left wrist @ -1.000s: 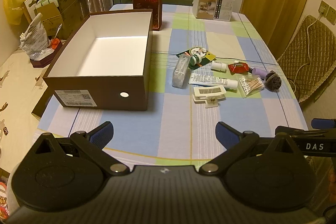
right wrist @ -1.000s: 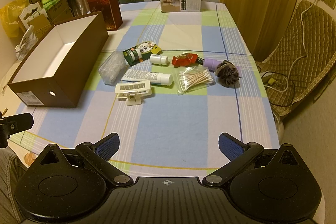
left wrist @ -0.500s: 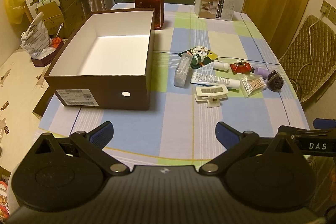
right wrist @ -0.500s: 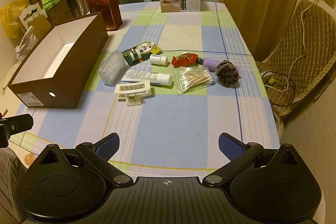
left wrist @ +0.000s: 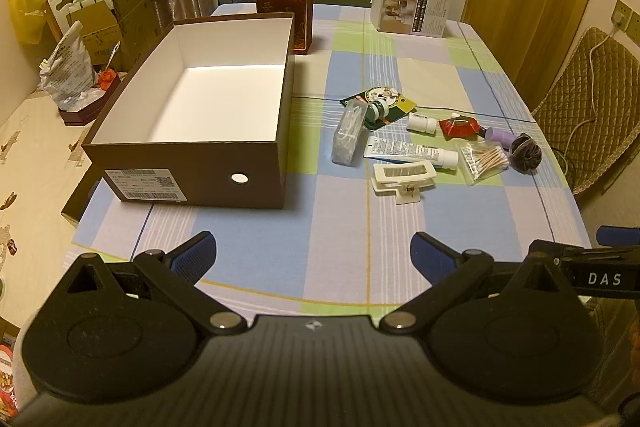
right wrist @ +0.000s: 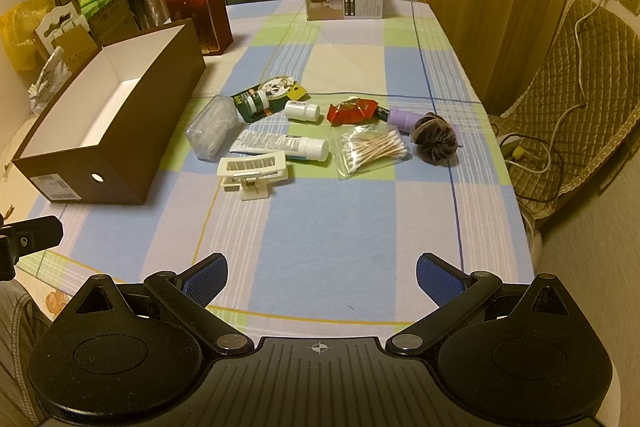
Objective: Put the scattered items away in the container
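Brown cardboard forms the open box (left wrist: pixel 192 183), white inside and holding nothing, which sits left of centre in the left wrist view and at the left edge in the right wrist view (right wrist: pixel 168 79). It rests on a table (left wrist: pixel 332 227) covered by a checked cloth of blue, green and cream.

Right of the box, the scattered items lie in a loose cluster at mid-frame. A clear plastic case (right wrist: pixel 212 131) is nearest the box, with a green bottle on its card (right wrist: pixel 260 101) just behind it. A white tube (right wrist: pixel 280 145) lies flat in front of a small white bottle (right wrist: pixel 302 111), and a cream hair clip (right wrist: pixel 252 169) sits closest to the cameras. Further right come a red packet (right wrist: pixel 352 111), a bag of cotton swabs (right wrist: pixel 372 149), a purple tube (right wrist: pixel 402 117) and a dark scrunchie (right wrist: pixel 434 143).

At the far end of the table stand a dark red box (left wrist: pixel 286 13) and a white carton (left wrist: pixel 410 5).

Both tools hover over the near table edge at the bottom of their frames. The left gripper (left wrist: pixel 312 255) has its blue-padded fingers spread wide with nothing between them, and the right gripper (right wrist: pixel 320 279) is likewise spread apart and holding nothing
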